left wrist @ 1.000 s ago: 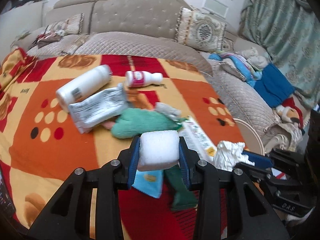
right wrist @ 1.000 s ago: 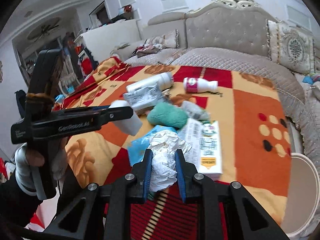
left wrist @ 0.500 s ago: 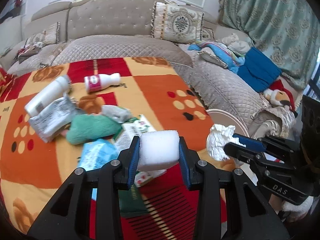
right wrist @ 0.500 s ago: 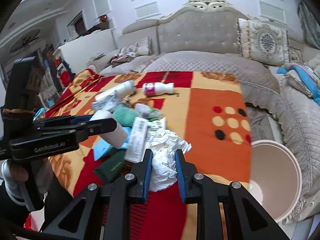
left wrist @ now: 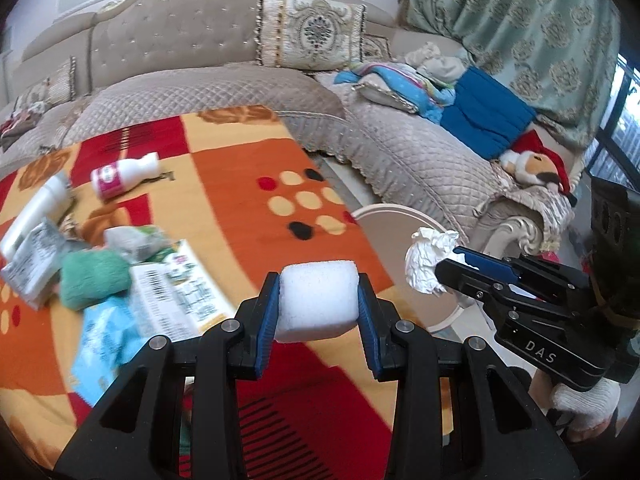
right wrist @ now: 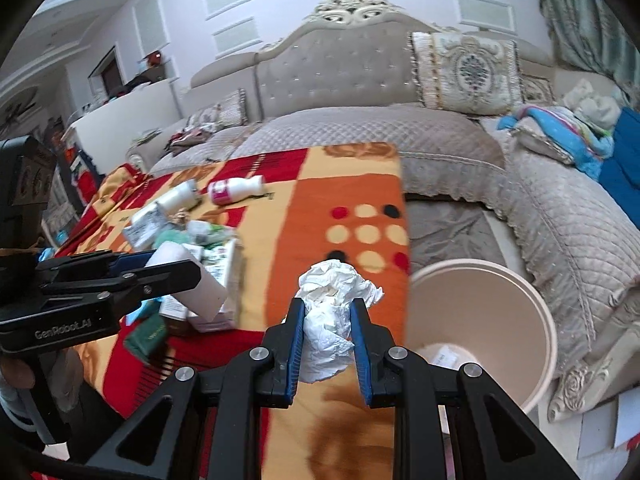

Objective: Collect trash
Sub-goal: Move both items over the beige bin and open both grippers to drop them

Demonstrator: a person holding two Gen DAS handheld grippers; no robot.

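White foam block (left wrist: pixel 318 300) sits pinched between the left gripper (left wrist: pixel 318 312) pads at lower centre. Crumpled tissue (right wrist: pixel 332 320) is clamped in the narrowly closed right gripper (right wrist: pixel 326 344), whose side reads "DAS"; the left's reads "GenRobot.AI". Beige bin (right wrist: pixel 536 304) stands at right, beside the orange blanket (right wrist: pixel 320 200).
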